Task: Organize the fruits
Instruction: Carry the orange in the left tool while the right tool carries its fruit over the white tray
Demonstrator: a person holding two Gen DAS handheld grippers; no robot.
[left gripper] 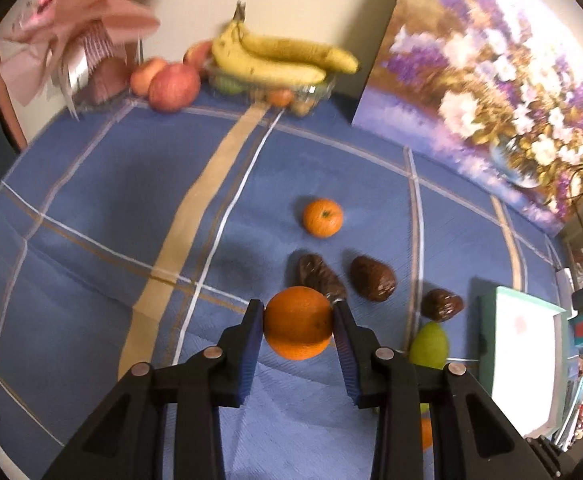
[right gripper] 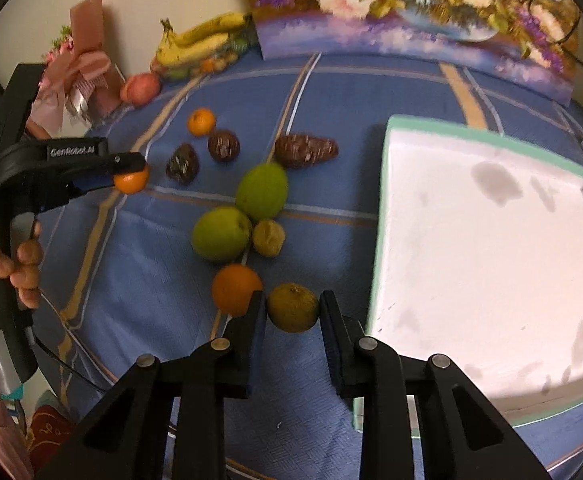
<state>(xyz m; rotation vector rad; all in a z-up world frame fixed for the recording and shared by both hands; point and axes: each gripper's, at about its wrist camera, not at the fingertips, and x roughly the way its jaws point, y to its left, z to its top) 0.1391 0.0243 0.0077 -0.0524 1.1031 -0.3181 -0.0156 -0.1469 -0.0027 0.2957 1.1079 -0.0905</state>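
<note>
My left gripper (left gripper: 298, 312) is shut on an orange (left gripper: 297, 322), lifted just above the blue cloth. The right wrist view shows the same left gripper (right gripper: 129, 176) from the side with that orange (right gripper: 131, 179) in it. My right gripper (right gripper: 292, 302) is shut on a round brownish-green fruit (right gripper: 293, 307), beside another orange (right gripper: 235, 288) lying on the cloth. Two green fruits (right gripper: 262, 190) (right gripper: 221, 233), a small yellowish one (right gripper: 268, 237), a small orange (right gripper: 201, 121) and three dark brown fruits (right gripper: 223, 145) lie loose. A white tray with a green rim (right gripper: 379, 240) stands to the right.
Bananas (left gripper: 275, 56) lie on a clear dish at the back wall beside red apples (left gripper: 173, 86). A pink bouquet (left gripper: 79, 28) stands at the back left and a flower painting (left gripper: 491, 80) leans at the back right. A person's hand (right gripper: 23, 264) holds the left gripper's handle.
</note>
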